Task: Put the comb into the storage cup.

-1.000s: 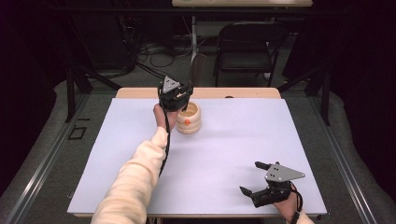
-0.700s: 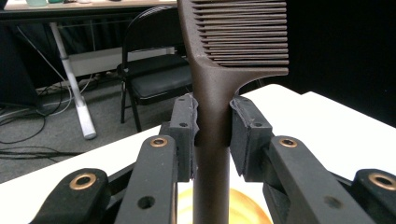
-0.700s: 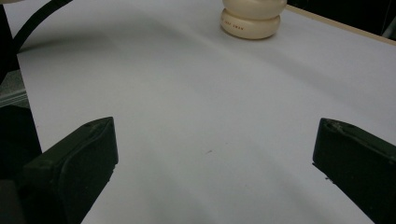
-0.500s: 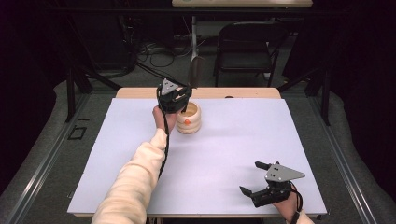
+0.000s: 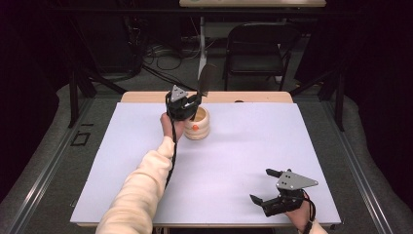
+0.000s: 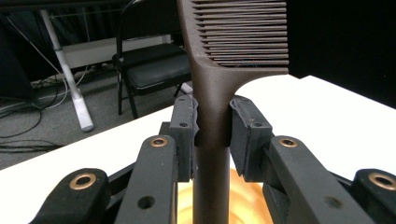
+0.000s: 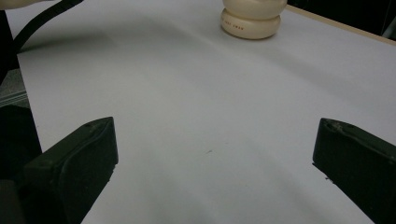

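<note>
The white rectangular table top (image 5: 234, 165) carries all items; in the high view its bare wooden far edge is exposed at 12 o'clock. A black metal folding chair (image 5: 255, 48) stands on the floor beyond that edge, and the left gripper view shows it behind the jaws at 10 o'clock.

The left forearm in a cream sleeve (image 5: 139, 187) runs from the lower edge of the high view toward 12 o'clock. Its hand carries the left gripper (image 5: 187, 105), positioned directly over the cream ribbed round holder (image 5: 198, 127), which stands upright on the far part of the table. The high view shows an orange mark on the holder wall; the right gripper view shows the holder base and small printed lettering instead.

The left gripper jaws are clamped on the handle of the dark brown plastic comb (image 6: 212, 116). The left gripper view shows both pads pressed against the handle, with the teeth above and the holder interior below. In the high view the comb rises upright above the holder.

The right gripper (image 5: 272, 192) rests at 5 o'clock on the table, well apart from the holder. Its jaws stand wide apart with bare table between them.
</note>
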Demonstrator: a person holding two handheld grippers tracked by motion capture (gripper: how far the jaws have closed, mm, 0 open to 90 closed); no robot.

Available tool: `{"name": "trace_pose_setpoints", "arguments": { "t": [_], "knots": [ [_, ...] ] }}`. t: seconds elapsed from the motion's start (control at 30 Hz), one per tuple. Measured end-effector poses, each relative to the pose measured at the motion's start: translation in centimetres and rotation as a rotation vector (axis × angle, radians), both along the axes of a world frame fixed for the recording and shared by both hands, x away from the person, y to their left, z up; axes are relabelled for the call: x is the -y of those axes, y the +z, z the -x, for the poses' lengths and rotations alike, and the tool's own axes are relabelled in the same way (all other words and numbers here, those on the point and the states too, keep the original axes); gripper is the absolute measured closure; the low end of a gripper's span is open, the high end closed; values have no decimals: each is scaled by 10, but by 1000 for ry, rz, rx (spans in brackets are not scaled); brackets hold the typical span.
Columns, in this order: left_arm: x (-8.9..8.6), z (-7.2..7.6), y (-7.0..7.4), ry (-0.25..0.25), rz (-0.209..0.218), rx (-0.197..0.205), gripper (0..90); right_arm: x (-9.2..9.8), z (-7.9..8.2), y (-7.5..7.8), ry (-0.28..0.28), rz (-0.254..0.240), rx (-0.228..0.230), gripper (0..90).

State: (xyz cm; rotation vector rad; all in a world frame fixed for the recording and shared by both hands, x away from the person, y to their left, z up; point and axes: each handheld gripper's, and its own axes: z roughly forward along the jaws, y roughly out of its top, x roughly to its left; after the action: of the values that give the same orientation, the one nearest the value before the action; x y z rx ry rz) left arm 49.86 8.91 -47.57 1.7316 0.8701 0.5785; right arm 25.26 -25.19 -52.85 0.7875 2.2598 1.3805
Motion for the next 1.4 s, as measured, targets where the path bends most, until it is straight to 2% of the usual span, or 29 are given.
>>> {"name": "trace_pose_setpoints", "arguments": {
  "t": [0.4,1.4],
  "knots": [
    [0,0,-7,-11,-26,-19,721,0,0,0,-2,0,0,0],
    [4,-3,-14,-29,-90,-71,720,0,0,0,0,-1,0,0]
  ]
}}
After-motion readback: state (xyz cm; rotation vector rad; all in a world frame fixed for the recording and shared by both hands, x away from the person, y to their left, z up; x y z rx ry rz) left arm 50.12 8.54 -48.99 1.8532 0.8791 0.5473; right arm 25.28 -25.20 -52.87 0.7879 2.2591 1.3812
